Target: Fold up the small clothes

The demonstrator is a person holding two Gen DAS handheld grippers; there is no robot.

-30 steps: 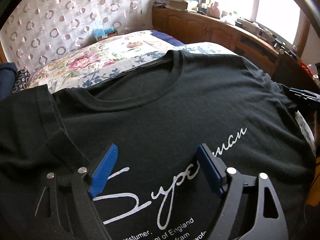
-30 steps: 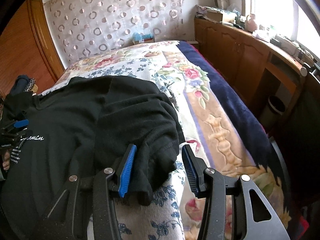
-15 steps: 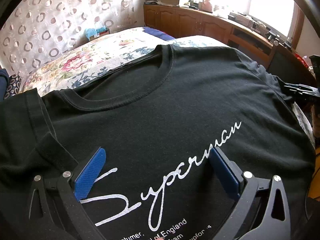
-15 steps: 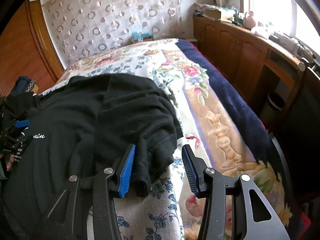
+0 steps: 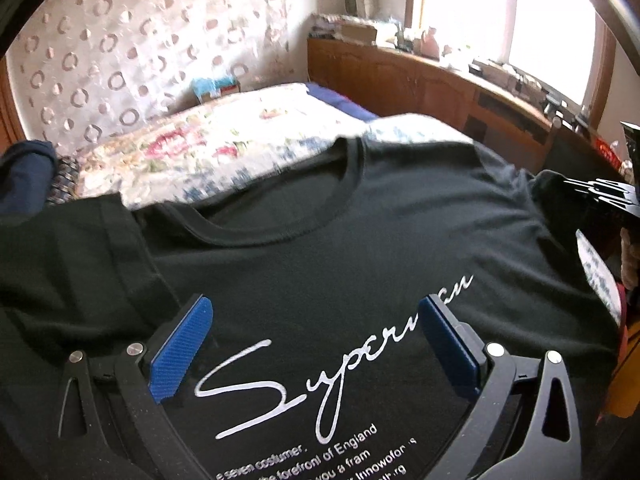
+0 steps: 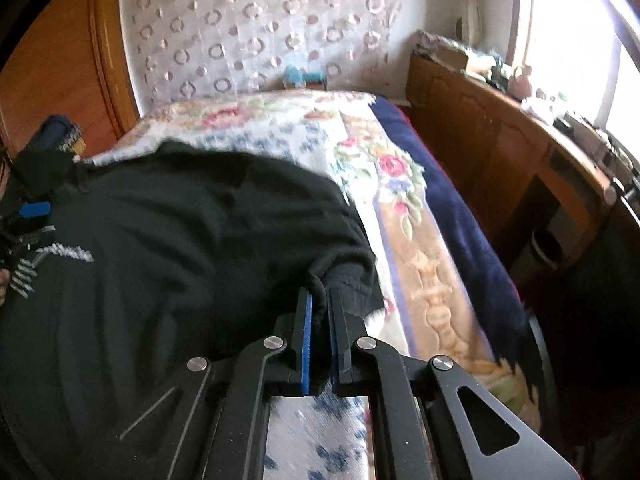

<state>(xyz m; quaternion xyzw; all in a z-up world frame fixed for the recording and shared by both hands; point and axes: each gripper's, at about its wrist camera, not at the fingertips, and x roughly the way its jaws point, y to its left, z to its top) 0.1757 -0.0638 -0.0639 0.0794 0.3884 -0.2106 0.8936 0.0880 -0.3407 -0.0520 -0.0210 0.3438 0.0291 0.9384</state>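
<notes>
left black two-finger gripper with blue pads [image 5: 314, 350]: jaws spread wide, tilted down over the printed chest of the black cotton T-shirt [image 5: 360, 248], nothing between its pads | right black two-finger gripper with blue pads [image 6: 319, 300]: jaws clamped on the T-shirt's bunched sleeve edge

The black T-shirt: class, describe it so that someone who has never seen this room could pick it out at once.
Start at the bed with the flowered cover, which fills the middle of the room. Spread flat across its near end lies the black T-shirt, round neck towards the pillow end. White handwritten lettering across the chest sets it apart from the plain dark blue bundle at the bed's left edge.
</notes>
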